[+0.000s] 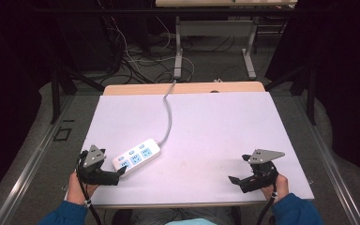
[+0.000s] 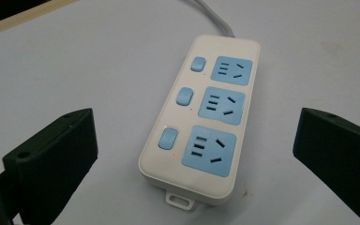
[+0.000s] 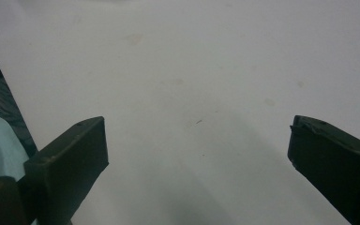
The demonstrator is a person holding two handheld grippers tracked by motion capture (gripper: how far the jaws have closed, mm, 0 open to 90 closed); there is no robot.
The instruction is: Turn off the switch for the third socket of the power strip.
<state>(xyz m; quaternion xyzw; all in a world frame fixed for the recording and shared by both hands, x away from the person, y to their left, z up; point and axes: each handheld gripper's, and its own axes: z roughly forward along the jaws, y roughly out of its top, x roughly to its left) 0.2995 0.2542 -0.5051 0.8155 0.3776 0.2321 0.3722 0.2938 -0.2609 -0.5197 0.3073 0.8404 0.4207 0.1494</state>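
Power strip (image 1: 137, 158), white with three blue sockets and three blue switches, lies flat on white tabletop (image 1: 215, 126), near-left area, long axis diagonal. Grey cord (image 1: 168, 115) runs from its far end toward table's far edge. Left gripper (image 1: 120, 171) at near-left corner, jaws spread wide, tips just beside strip's near end; in left gripper view strip (image 2: 201, 117) sits between jaws, untouched. Right gripper (image 1: 234, 180) near-right, jaws apart, holding nothing, over bare tabletop (image 3: 192, 70), well apart from strip.
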